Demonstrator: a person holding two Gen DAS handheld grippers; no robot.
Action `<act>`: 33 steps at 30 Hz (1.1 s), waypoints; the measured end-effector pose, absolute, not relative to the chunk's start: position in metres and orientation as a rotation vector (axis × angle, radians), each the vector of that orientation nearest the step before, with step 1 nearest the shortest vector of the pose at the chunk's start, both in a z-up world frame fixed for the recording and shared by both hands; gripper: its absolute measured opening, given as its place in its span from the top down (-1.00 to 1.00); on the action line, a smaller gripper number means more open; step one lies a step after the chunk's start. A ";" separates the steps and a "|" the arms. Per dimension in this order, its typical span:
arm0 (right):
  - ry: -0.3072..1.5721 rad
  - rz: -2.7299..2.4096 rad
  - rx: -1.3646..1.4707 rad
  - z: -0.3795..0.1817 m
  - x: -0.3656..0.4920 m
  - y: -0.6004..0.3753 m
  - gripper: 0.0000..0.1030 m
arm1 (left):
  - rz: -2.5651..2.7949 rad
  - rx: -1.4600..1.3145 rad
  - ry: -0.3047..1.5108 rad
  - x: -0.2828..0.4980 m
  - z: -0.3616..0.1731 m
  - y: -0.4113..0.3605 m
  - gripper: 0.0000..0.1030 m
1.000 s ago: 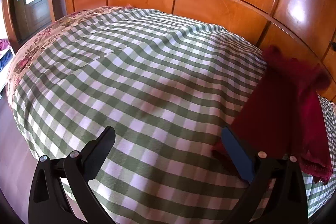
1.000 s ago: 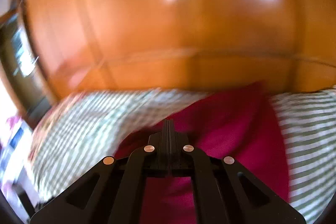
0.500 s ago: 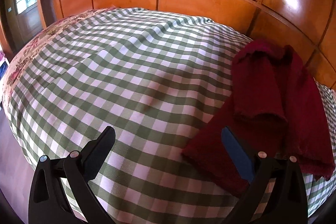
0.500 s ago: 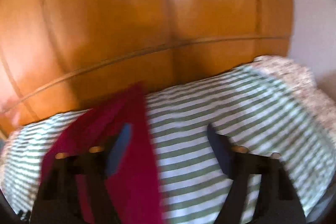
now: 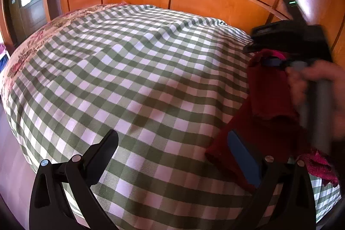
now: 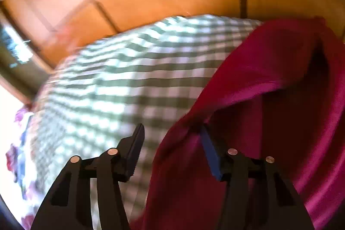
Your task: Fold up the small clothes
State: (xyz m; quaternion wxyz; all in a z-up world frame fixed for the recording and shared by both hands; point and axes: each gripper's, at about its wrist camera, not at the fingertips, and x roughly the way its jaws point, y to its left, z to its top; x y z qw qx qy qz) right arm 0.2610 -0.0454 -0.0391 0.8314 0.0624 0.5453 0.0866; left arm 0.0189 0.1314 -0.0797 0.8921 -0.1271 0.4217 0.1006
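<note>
Here the red cloth point(image 5: 267, 98) lies bunched at the right side of the bed point(image 5: 129, 79), near the wooden wall panels point(image 5: 215, 1), with one end draped toward the near edge. It sits there, it seems, so that a fold can be made across the open checked sheet to its left.

The right gripper point(image 6: 170, 143) has come down onto the cloth's upper hump, pointing steeply down. Its jaws stand part-way apart and have just been closing. The edge of the cloth runs up between them, against the blue pad of the right finger point(image 6: 210, 154), while the left finger point(image 6: 135, 148) stands clear over the sheet. I judge it is not yet a pinch, though the blur makes that hard to settle. From the left wrist view, the hand point(image 5: 319, 92) on its grey handle shows above the cloth.

The left gripper point(image 5: 172, 154) hovers low over the near part of the bed, jaws wide and holding nothing. Its right finger point(image 5: 243, 158) overlaps the cloth's near corner in the view. It likely waits there to take that corner once the right has its hold, so both ends can be lifted and laid over together.
</note>
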 end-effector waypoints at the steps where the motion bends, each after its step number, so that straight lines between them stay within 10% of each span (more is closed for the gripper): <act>1: 1.151 0.140 0.062 -0.044 0.265 -0.042 0.54 | 0.206 -0.267 0.878 0.019 -0.081 0.132 -0.95; 3: 1.132 0.161 0.065 -0.038 0.263 -0.055 0.88 | 0.202 -0.264 0.878 0.018 -0.082 0.133 -0.95; 15: 0.738 -0.179 0.162 0.130 0.192 -0.351 0.89 | 0.192 -0.207 0.868 0.027 -0.077 0.118 -0.95; 28: 0.896 -0.891 0.005 0.069 0.178 -0.593 0.88 | 0.094 -0.052 0.903 0.040 -0.068 0.064 -0.95; 29: 0.914 -0.883 0.025 0.065 0.176 -0.598 0.58 | 0.092 -0.036 0.907 0.041 -0.069 0.061 -0.95; 30: 0.931 -0.872 0.049 0.060 0.171 -0.600 -0.28 | 0.085 -0.023 0.913 0.043 -0.071 0.058 -0.95; 33: 0.884 -0.786 0.089 0.061 0.151 -0.589 -0.66 | 0.076 0.000 0.930 0.047 -0.077 0.053 -0.89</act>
